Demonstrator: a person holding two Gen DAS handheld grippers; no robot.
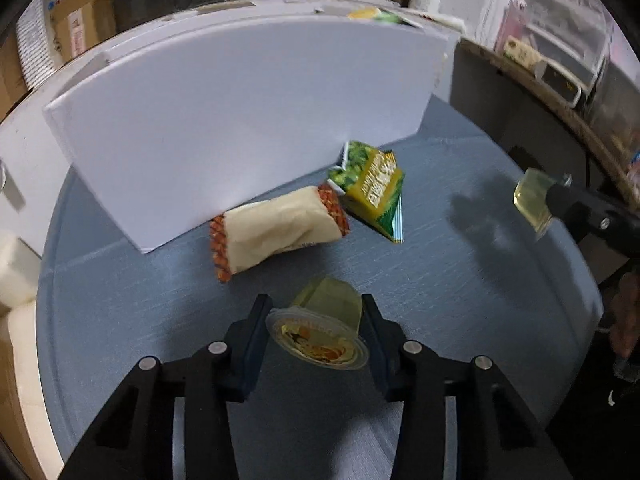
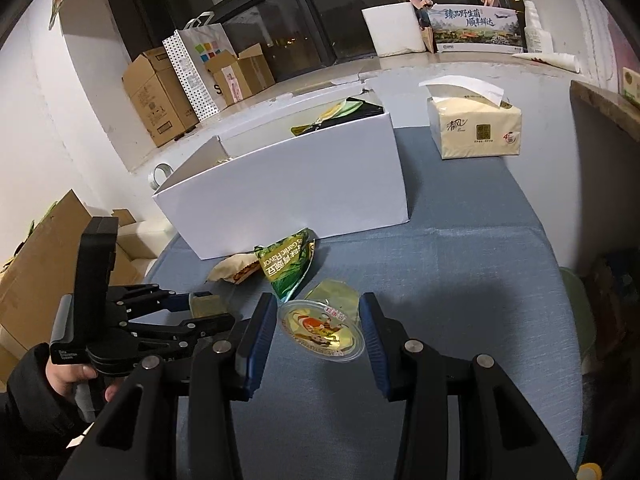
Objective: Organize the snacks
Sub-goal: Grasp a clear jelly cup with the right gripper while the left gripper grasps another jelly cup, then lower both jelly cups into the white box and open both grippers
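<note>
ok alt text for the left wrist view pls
The left gripper closes on a clear jelly cup over a blue table. Beyond lie a beige-and-orange snack packet and a green snack bag against a white box; the right gripper holds another jelly cup.

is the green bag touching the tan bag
Touching. In the left wrist view the green bag's lower corner meets the orange end of the tan bag, with no cloth showing between them.
</note>
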